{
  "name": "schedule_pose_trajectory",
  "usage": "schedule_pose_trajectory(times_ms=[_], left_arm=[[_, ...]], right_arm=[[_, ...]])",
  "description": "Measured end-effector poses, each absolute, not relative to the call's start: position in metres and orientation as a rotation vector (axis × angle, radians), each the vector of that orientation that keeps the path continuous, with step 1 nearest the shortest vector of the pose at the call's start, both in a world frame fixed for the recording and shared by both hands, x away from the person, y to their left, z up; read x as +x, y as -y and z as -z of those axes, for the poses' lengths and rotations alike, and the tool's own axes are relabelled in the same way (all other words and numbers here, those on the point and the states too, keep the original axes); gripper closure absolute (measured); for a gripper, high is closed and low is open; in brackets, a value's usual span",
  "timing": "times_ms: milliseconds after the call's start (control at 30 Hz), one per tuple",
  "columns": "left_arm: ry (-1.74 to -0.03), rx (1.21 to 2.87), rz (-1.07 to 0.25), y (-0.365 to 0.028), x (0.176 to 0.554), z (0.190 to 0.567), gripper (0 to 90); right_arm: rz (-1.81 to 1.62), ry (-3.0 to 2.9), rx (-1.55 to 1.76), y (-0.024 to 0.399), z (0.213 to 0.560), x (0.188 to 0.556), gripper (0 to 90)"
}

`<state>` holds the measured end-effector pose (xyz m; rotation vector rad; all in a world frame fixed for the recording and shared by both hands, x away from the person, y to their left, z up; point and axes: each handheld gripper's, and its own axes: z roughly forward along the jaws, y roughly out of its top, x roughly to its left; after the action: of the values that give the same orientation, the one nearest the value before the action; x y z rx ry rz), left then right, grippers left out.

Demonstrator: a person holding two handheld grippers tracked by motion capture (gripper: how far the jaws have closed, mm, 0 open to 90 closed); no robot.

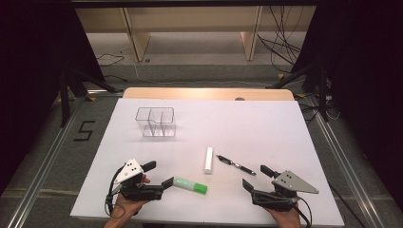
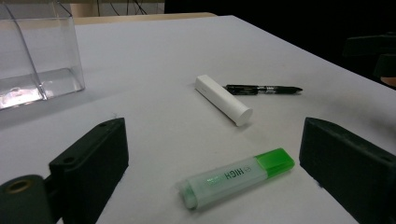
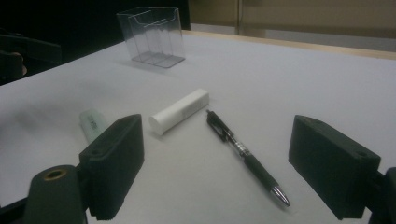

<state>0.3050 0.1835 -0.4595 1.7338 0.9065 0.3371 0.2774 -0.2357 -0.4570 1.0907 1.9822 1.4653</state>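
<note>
At the tabletop's near edge both grippers stand spread and empty: the left gripper [image 1: 159, 175] faces the green highlighter [image 1: 190, 185], the right gripper [image 1: 257, 177] the black pen [image 1: 236, 165]. This looks like the reach before pick-up; next, each should straddle its item and pinch it. Farther in lie the white tube [image 1: 208, 160] and, toward the far-left corner, the clear organiser [image 1: 156, 122].

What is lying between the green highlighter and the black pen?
A white tube lies between the highlighter and the pen, touching neither. The high view shows this best.
</note>
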Motion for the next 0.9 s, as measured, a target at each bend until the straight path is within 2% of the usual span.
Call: schedule_pose_trajectory(times_ms=[267,333,733,900], left_arm=[[-0.945,1.719,-0.34,-0.185,0.309,0.457,7.7],[-0.977,1.669,-0.231,-0.186,0.313,0.456,7.7],[-0.995,1.726,-0.32,-0.192,0.326,0.437,7.7],[-1.056,1.707,-0.302,-0.201,0.341,0.427,7.9]], right_arm=[[-1.456,-1.977,1.098,0.238,0.457,0.277,19.2],[-1.453,-1.963,1.1,0.238,0.456,0.277,19.2],[-1.449,-1.956,1.105,0.239,0.456,0.278,19.4],[-1.445,-1.96,1.104,0.239,0.456,0.278,19.4]])
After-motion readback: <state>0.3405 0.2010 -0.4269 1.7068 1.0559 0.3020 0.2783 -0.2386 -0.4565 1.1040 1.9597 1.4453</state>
